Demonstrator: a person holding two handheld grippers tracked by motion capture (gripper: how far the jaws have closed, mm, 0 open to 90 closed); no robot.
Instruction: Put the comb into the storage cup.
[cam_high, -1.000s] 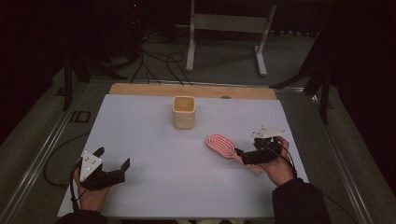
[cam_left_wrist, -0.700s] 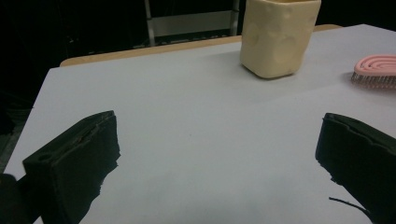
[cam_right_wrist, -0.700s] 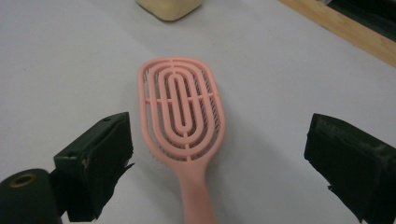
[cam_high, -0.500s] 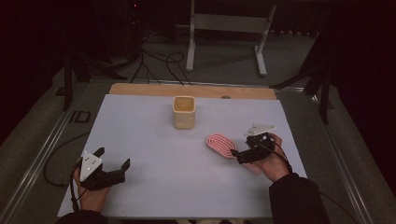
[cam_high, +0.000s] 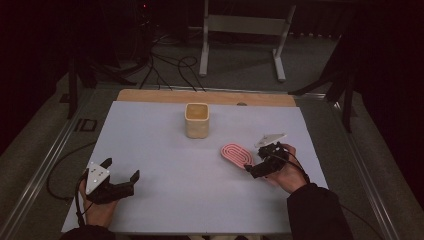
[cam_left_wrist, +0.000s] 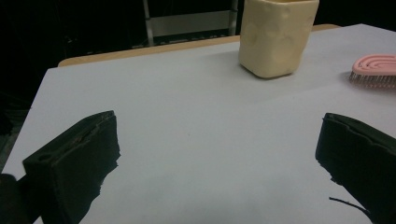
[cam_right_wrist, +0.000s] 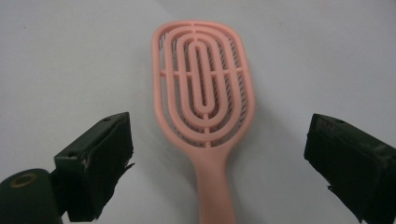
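The pink plastic vented hairbrush (cam_right_wrist: 204, 100) lies flat on the right half of the worktop, bristles down, its handle running toward the right gripper (cam_right_wrist: 219, 163). That gripper's jaws stand wide apart, one on each side of the handle just below the oval head, and hold nothing. The step in hand looks like the approach for a pick: the jaws straddle the brush but have not closed. The next move probably calls for lowering a little further and closing squarely across the narrow handle, which is smooth and could slip or swivel if caught off-centre.

The left gripper (cam_high: 119, 184) rests near the front left corner of the worktop, well apart from the brush, its jaws open and empty too. A cream, square-sided ceramic cup (cam_high: 196, 120) stands upright toward the far middle.

The worktop (cam_high: 165, 165) is a pale matte sheet with a wooden strip (cam_high: 150, 96) along its far edge. Beyond it the room is dark, with a white metal stand (cam_high: 242, 30) and loose black cables (cam_high: 170, 67) on the floor.
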